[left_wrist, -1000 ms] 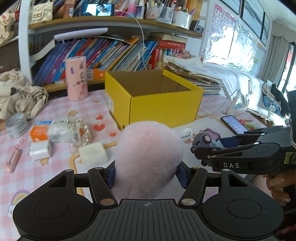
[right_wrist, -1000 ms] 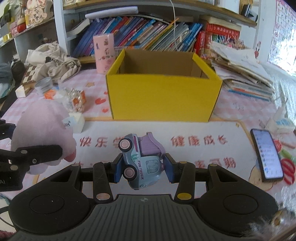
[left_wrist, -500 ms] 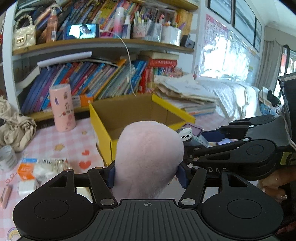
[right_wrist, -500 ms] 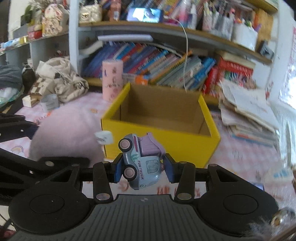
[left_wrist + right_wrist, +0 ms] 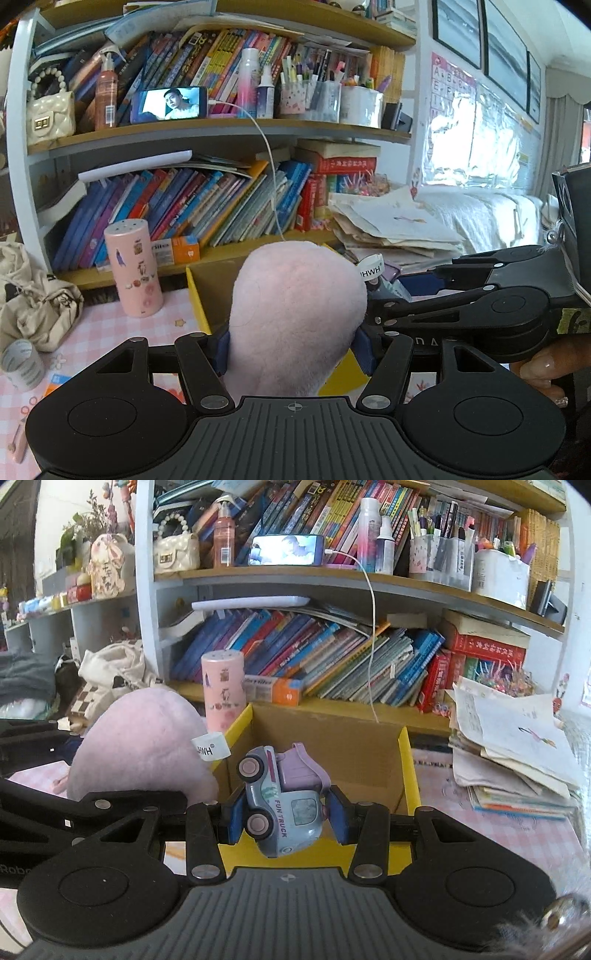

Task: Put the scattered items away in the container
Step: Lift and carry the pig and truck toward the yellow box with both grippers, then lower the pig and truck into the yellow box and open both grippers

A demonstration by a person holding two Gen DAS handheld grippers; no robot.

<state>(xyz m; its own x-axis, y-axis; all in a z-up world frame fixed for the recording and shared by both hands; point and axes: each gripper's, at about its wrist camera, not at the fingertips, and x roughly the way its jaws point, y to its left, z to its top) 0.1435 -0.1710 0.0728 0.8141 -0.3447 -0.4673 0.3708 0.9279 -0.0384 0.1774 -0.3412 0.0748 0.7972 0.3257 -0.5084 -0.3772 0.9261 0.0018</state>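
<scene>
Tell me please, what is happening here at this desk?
A person is tidying toys into the yellow cardboard box, with a claw in each hand. The left claw is shut on a pink plush toy. The right claw is shut on a small toy truck, held in front of the open box. Both toys are in the air and neither is inside the box yet.

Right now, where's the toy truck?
In the right wrist view the toy truck is clamped in the right gripper, just before the yellow box, with the pink plush to its left.
</scene>
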